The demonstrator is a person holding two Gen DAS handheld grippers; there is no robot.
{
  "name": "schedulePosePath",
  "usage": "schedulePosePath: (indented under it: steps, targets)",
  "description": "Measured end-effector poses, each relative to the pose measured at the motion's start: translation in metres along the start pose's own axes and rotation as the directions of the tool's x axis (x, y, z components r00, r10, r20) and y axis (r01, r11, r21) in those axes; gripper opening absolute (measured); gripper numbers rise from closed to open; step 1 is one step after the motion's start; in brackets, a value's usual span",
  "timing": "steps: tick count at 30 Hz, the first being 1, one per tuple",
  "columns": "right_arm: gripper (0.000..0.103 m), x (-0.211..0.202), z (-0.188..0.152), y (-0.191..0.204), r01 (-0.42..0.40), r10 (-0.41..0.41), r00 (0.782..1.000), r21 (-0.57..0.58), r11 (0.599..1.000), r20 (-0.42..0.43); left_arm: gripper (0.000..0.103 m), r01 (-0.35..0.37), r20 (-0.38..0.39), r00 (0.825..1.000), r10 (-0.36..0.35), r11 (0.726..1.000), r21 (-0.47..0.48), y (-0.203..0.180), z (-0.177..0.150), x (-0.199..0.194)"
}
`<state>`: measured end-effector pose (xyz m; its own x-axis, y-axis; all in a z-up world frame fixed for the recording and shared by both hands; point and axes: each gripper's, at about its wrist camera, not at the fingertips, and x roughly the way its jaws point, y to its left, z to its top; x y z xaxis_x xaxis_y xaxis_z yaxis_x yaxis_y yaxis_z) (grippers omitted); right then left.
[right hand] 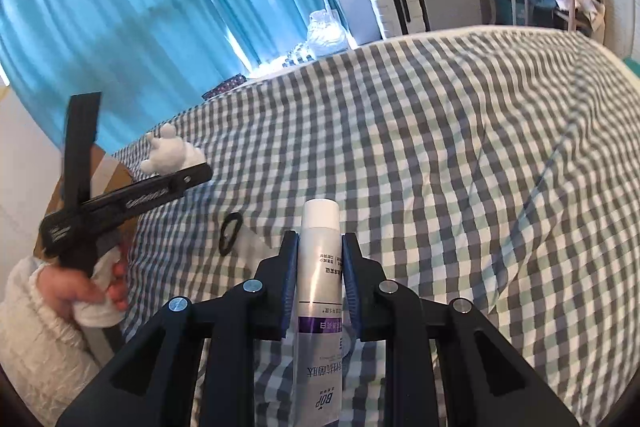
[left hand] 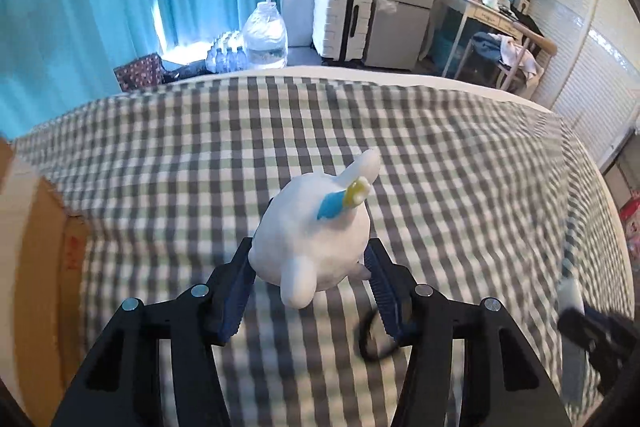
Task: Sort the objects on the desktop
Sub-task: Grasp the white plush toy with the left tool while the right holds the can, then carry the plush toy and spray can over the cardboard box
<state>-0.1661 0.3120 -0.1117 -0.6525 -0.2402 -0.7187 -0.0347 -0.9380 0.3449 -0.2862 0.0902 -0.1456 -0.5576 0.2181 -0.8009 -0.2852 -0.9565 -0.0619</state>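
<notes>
In the left wrist view, the left gripper (left hand: 310, 269) has a white plush toy (left hand: 310, 231) between its jaws, which stand about half open with the blue ribbed pads pressed against the toy's sides. The toy is round and soft-looking, with a stubby ear or limb pointing up and right, another rounded nub hanging toward the camera, a blue leaf-shaped patch and a small yellow ring-shaped mark near its top. It is lifted above the checked bedcover (left hand: 360, 131), a grey, white and pale green gingham. A black hair tie (left hand: 370, 337) lies on the bedcover just below and right of the toy, partly hidden by the right-hand jaw. A cardboard box (left hand: 36, 247) stands at the left of the toy, beside the bed. The right gripper (left hand: 592, 337) shows blurred at the far right of the toy, carrying something pale.

In the right wrist view, the right gripper (right hand: 320, 269) is clamped nearly closed on a slim tube (right hand: 320, 291), silvery-white with a white cap pointing away from the camera, a purple band and printed text along its body. It is held above the bedcover (right hand: 460, 155). The hair tie (right hand: 230, 233) lies on the bedcover just left of the tube's cap. Farther left of the tube, the left gripper (right hand: 176, 163) carries the plush toy (right hand: 170, 151), gripped by a hand (right hand: 86, 285) in a white knitted sleeve (right hand: 36, 327).
</notes>
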Motion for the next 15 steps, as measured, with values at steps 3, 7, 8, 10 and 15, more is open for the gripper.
schedulePosePath:
  steps: [3,7,8,10,15]
  targets:
    - [0.021,-0.016,0.002,0.018,0.006,-0.006,1.000,-0.024,1.000,0.017,0.056,0.015,0.014,1.000,-0.015,1.000,0.004,0.002,-0.009,-0.035]
    - [0.021,-0.043,0.007,0.055,0.001,0.004,0.998,-0.083,0.997,0.062,0.056,0.024,0.057,0.998,-0.024,1.000,-0.007,0.006,-0.015,-0.085]
    - [0.021,-0.049,0.008,0.063,-0.001,0.008,0.997,-0.095,0.995,0.074,0.056,0.026,0.072,0.997,-0.025,1.000,-0.011,0.007,-0.017,-0.098]
    - [0.021,-0.059,0.011,0.080,-0.008,0.019,0.996,-0.116,0.993,0.089,0.056,0.047,0.101,0.994,-0.046,0.999,-0.011,0.010,-0.019,-0.119]
    - [0.021,-0.088,0.011,0.129,-0.014,0.037,0.991,-0.172,0.985,0.127,0.056,0.046,0.163,0.986,-0.047,0.999,0.010,0.016,-0.021,-0.178]
